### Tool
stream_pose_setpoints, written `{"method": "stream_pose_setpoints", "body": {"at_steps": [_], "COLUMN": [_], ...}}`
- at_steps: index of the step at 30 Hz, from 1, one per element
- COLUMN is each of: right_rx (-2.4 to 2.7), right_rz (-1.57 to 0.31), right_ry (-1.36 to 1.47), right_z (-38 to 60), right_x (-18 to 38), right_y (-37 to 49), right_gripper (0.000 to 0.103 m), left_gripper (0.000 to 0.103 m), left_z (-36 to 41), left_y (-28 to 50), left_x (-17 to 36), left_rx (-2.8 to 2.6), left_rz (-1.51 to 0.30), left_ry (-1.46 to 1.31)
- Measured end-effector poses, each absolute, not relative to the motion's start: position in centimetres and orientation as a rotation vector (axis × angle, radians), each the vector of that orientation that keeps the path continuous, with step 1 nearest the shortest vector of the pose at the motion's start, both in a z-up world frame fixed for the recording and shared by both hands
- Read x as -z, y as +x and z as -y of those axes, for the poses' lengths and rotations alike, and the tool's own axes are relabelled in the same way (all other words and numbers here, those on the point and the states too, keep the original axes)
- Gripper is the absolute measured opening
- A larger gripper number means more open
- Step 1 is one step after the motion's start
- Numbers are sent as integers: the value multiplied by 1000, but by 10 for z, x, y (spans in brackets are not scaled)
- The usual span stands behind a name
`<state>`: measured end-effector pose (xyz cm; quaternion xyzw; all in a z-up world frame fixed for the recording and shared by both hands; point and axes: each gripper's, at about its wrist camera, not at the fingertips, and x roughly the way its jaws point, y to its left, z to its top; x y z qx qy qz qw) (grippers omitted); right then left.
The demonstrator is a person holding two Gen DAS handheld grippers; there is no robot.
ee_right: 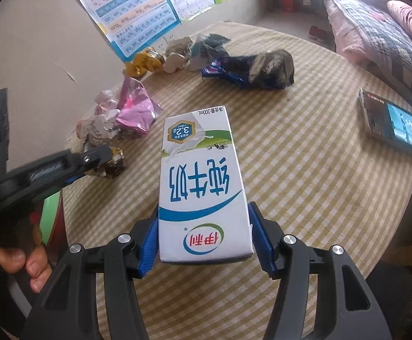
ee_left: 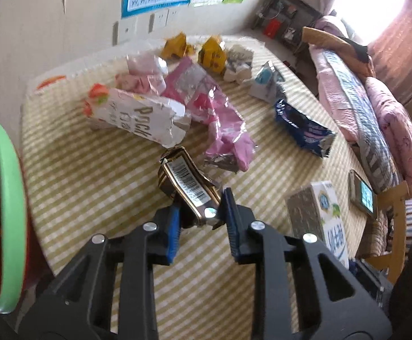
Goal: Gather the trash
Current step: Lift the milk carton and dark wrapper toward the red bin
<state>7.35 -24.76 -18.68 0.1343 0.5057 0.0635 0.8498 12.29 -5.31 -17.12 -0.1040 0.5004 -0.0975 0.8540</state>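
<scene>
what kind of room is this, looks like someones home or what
Most likely a lived-in bedroom or bed-sitting room at home. A bed with pink quilts stands beside the round table with a checked cloth, children's learning posters hang on the wall, and a phone plays video.

The green-rimmed bin (ee_left: 7, 212) is cut off by the left edge of the left wrist view. The posters (ee_right: 138, 14) are cut by the top edge. The phone (ee_right: 395, 124) screen is blurred. The wrapper (ee_right: 112, 164) is partly hidden behind the left gripper (ee_right: 92, 158).
</scene>
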Motion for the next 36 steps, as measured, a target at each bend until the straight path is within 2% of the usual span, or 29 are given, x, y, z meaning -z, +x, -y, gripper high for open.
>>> {"method": "stream_pose_setpoints", "body": {"at_steps": [6,17,36], "right_rx": [-141,-154,-189], "right_rz": [-1063,-1062,-1053], "right_ry": [279,276,257], "right_z": [244,236,220], "right_x": [183,180,171], "right_y": [72,71,65], "right_gripper": [56,56,56], "left_gripper": [27,27,27], "left_z": [43,30,23], "left_y": [92,74,62], "left_x": [156,172,141], "left_rx": [235,219,211], "left_rz": [-1018,-1064,-920], "left_ry": [-184,-201,-175]}}
